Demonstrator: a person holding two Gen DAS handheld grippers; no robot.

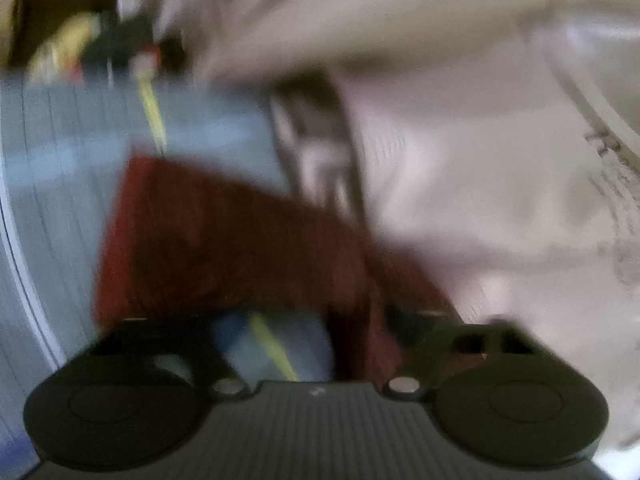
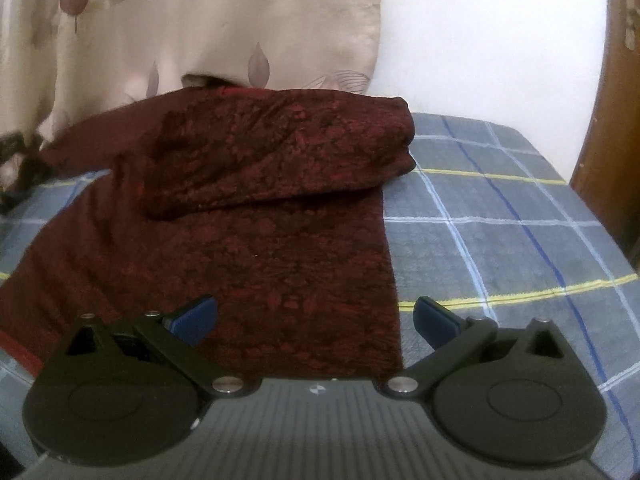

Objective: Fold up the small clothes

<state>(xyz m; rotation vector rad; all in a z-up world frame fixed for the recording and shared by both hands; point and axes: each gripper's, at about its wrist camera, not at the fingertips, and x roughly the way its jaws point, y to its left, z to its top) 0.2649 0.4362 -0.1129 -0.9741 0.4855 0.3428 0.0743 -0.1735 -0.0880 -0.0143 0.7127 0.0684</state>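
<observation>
Maroon garment [image 1: 224,240] blurred, left claw [image 1: 320,320] tips hidden

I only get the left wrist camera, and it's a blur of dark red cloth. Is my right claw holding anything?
Observer: No. The right claw is open, jaws wide apart, gripping nothing, above the near end of the red garment.
Operator: Is the garment lying flat?
Observer: Only the near part. The far part is folded over into a thick roll lying across it.
Operator: What's to the right of it?
Observer: Bare blue checked sheet.
</observation>
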